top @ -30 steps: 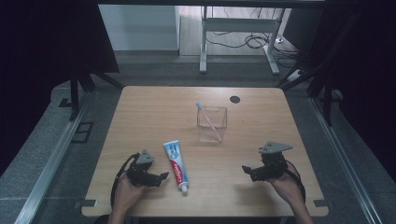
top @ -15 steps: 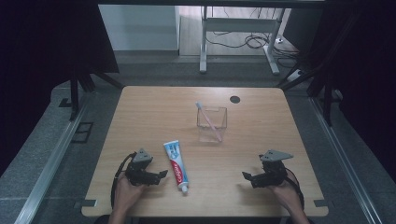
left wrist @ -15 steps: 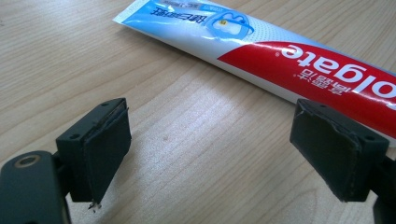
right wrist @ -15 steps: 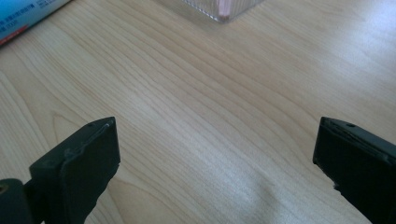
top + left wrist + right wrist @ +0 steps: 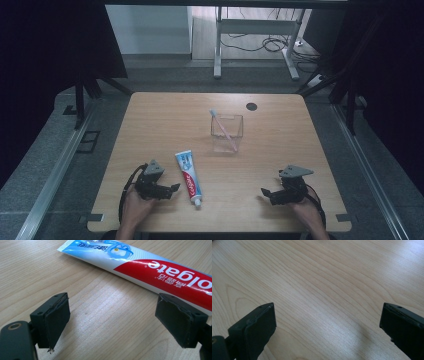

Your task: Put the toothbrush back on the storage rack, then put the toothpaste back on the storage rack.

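Low at the near edge of the wooden surface (image 5: 150, 125), both hands rest with their grippers lying close to the wood. The left gripper (image 5: 170, 188) sits in the left hand (image 5: 134, 205), its fingers pointing right toward the toothpaste tube (image 5: 189, 176). The right gripper (image 5: 266, 194) sits in the right hand (image 5: 306, 212), near the right corner, its fingers pointing left across bare wood.

In the left gripper view the fingers (image 5: 53, 317) stand wide apart and hold nothing. The toothpaste tube (image 5: 140, 270) lies flat just beyond them, slanting across the top of that view; its red part passes close behind the right-hand finger, though whether they touch is hard to judge from this angle. In the right gripper view the fingers (image 5: 257, 327) are likewise spread wide over plain wood grain.

Farther back, near the middle of the surface, a clear container (image 5: 226, 131) stands upright with a toothbrush (image 5: 222, 127) leaning inside it, well apart from both grippers.

Compared with a second ago, the right gripper has drawn back toward the near edge and sits lower; the left one and the tube have hardly shifted.
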Motion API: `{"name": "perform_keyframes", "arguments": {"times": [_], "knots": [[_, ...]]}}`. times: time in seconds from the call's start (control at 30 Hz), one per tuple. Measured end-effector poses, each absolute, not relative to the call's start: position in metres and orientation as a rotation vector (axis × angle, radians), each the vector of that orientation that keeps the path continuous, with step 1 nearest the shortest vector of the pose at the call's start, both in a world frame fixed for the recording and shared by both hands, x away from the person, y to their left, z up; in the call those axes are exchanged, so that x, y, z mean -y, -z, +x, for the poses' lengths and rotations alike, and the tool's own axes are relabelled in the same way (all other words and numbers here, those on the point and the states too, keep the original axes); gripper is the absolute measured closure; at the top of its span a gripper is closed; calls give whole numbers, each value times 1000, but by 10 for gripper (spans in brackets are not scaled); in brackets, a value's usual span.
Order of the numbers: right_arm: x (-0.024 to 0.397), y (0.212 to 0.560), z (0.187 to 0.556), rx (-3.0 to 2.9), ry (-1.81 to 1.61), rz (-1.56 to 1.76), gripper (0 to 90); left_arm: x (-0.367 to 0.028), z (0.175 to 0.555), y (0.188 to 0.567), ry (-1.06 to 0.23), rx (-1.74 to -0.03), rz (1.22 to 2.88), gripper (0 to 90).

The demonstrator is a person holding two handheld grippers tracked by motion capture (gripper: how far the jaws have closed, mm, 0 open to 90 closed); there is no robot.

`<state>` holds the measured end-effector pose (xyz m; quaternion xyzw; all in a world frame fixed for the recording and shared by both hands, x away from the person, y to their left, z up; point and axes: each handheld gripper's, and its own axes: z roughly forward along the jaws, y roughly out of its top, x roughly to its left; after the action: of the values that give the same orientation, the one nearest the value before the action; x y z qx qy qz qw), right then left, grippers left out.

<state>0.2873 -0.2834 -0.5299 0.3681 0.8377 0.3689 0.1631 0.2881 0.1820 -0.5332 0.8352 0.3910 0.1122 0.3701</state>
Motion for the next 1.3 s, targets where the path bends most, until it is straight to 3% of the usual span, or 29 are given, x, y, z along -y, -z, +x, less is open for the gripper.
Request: {"name": "perform_keyframes", "arguments": {"times": [0.6,1.03,1.3], "knots": [[287,532,288,-2382,-1032,1038,14,-178,289,523,-271,-1066,2159,159],[294,532,290,-2365,-1030,1043,18,-172,291,512,-184,-1058,2136,583],[299,531,290,-2343,-1035,1064,17,-163,289,501,-205,-963,2185,788]]}}
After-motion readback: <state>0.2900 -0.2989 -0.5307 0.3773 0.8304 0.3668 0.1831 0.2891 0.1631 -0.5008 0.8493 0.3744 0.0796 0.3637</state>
